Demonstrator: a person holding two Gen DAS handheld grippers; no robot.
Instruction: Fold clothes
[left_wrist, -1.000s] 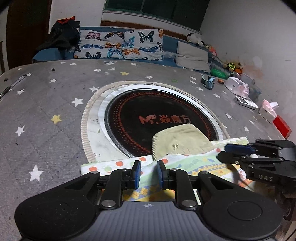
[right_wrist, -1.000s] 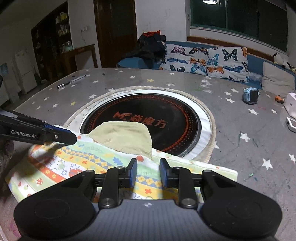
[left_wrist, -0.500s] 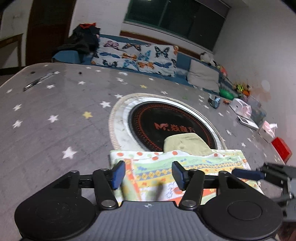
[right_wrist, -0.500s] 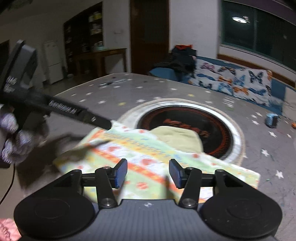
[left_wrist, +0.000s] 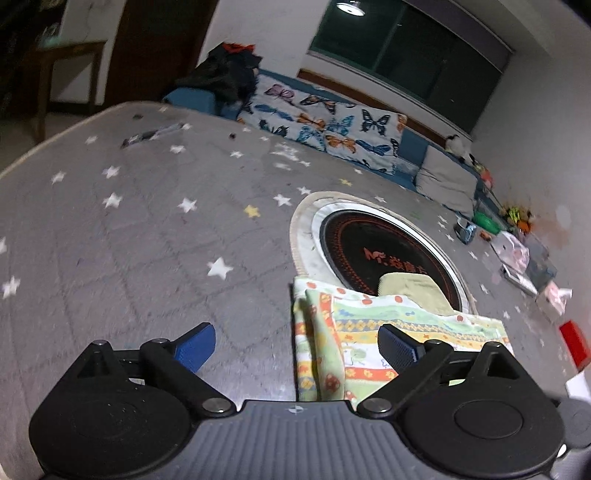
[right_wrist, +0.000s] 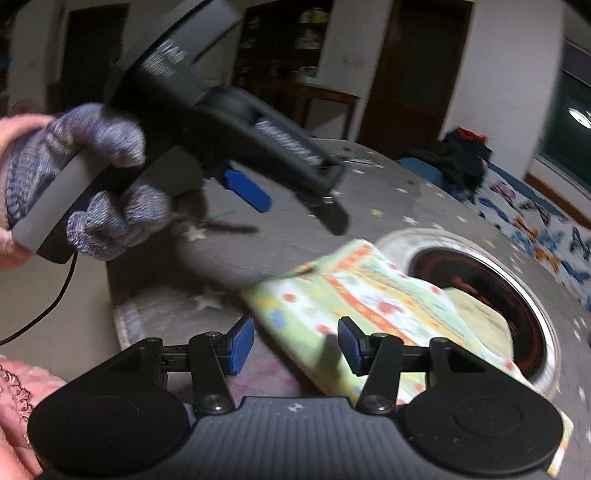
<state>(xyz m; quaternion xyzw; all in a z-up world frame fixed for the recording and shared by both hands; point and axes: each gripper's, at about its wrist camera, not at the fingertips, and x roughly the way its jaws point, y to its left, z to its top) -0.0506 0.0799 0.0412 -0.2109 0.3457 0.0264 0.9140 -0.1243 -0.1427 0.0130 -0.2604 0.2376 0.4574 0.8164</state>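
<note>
A folded colourful patterned cloth (left_wrist: 373, 339) lies flat on the grey star-print table (left_wrist: 129, 236), with a pale yellow-green part (left_wrist: 410, 288) reaching onto the round black hotplate (left_wrist: 369, 243). My left gripper (left_wrist: 297, 349) is open and empty, raised above the cloth's left edge. My right gripper (right_wrist: 295, 343) is open and empty above the cloth (right_wrist: 354, 295) near corner. In the right wrist view the left gripper (right_wrist: 288, 206) hangs above the table, held in a gloved hand (right_wrist: 92, 177).
A bench with butterfly cushions (left_wrist: 332, 122) and dark clothes (left_wrist: 229, 74) runs behind the table. Small boxes, a red box (left_wrist: 574, 343) and toys lie along the table's right side. A pen (left_wrist: 147, 134) lies at the far left.
Both grippers have opened wider, let go of the cloth and lifted back from it. The left gripper swung left; the right view turned left. The cloth now lies folded on the table.
</note>
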